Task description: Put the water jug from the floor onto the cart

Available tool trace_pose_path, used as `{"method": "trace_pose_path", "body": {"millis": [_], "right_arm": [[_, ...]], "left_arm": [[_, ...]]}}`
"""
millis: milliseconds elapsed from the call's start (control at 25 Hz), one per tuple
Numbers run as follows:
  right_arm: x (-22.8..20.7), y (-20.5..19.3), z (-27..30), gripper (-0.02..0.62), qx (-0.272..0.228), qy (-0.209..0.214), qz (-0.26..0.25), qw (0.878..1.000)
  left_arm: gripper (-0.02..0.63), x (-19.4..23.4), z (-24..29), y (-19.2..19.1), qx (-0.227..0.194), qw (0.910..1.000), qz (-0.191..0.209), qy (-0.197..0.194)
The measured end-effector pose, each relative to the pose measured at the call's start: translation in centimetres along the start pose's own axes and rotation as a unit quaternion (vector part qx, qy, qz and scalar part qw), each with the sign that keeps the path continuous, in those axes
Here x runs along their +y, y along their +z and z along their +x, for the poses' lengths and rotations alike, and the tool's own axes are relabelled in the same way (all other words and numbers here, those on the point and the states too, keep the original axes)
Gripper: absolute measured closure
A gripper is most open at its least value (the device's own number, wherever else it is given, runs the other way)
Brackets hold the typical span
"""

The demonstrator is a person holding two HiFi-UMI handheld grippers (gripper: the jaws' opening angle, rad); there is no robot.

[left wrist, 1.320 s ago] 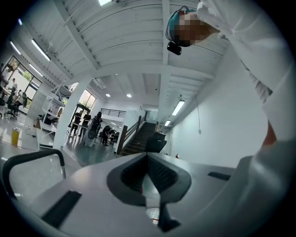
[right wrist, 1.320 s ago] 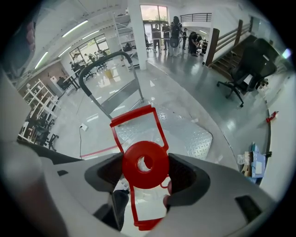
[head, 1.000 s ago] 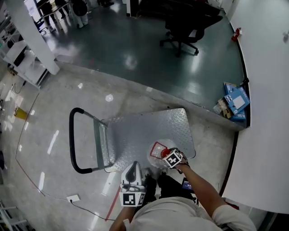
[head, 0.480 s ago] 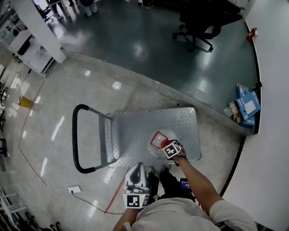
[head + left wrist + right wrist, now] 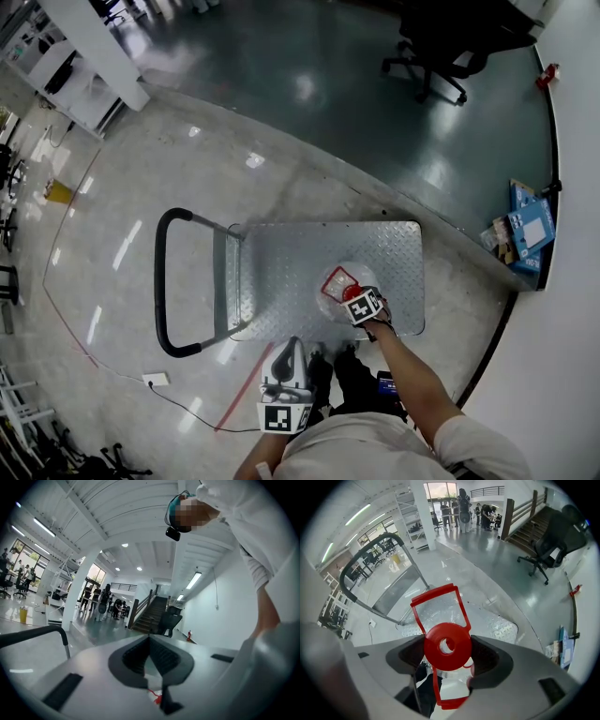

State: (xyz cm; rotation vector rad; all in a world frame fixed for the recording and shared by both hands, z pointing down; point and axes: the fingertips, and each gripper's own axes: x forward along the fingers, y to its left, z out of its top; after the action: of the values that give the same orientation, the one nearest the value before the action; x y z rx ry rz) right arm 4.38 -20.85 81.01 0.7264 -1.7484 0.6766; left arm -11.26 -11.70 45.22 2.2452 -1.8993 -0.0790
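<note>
One jug, clamped at the cap

The clear water jug (image 5: 337, 279), with red cap (image 5: 446, 645) and red handle (image 5: 438, 604), is over the steel deck of the cart (image 5: 281, 267), by the edge nearest the person. The right gripper (image 5: 356, 298) clamps its jaws on the cap; the left gripper (image 5: 150, 641) hangs closed and empty.

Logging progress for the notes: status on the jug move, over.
Left gripper shut, empty, near the body. Right gripper shut on water jug at its red top. Jug over cart deck, near edge; contact unclear. Nothing else on deck.
</note>
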Motion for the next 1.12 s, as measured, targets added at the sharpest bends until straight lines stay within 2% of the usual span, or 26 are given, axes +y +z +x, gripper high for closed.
{"method": "trace_pose_path", "body": {"millis": [320,520,720,840,880,920,960,1040,1120], "right_arm": [[-0.3,0.1,0.5,0.293,-0.002,0.007,0.006,1.0],[-0.2,-0.6,0.1,0.295,0.01,0.005,-0.014,1.0],[-0.2,0.2,-2.5,0.295,-0.03,-0.004,-0.022,0.999],[-0.2,1.8,-6.1,0.3,-0.089,-0.004,-0.003,0.996],[-0.5,2.5,-8.0,0.334,-0.124,-0.015,0.004,0.992],[-0.8,3.3,-10.2,0.425,-0.163,-0.035,0.005,0.986],[-1.1,3.9,-12.4,0.527,-0.201,-0.058,0.002,0.978],[-1.2,4.7,-17.1,0.571,-0.27,-0.092,-0.008,0.958],[-0.8,5.2,-22.0,0.583,-0.337,-0.102,-0.009,0.936]], "left_arm": [[0.603,0.7,0.8,-0.5,0.006,0.9999,-0.006,0.006],[0.603,0.0,0.9,-0.3,0.003,1.0,-0.007,0.0],[0.603,-0.5,0.7,0.2,-0.005,0.9999,-0.011,-0.002],[0.603,-1.1,0.5,0.8,-0.014,0.9999,-0.002,-0.006],[0.603,-1.5,0.5,1.1,-0.017,0.9998,0.007,-0.01],[0.603,-1.9,0.5,1.5,-0.021,0.9995,0.018,-0.014],[0.603,-2.3,0.5,1.9,-0.025,0.9992,0.025,-0.019],[0.603,-2.9,0.4,2.7,-0.033,0.9988,0.027,-0.025],[0.603,-3.6,0.1,3.8,-0.046,0.9982,0.025,-0.031]]}}
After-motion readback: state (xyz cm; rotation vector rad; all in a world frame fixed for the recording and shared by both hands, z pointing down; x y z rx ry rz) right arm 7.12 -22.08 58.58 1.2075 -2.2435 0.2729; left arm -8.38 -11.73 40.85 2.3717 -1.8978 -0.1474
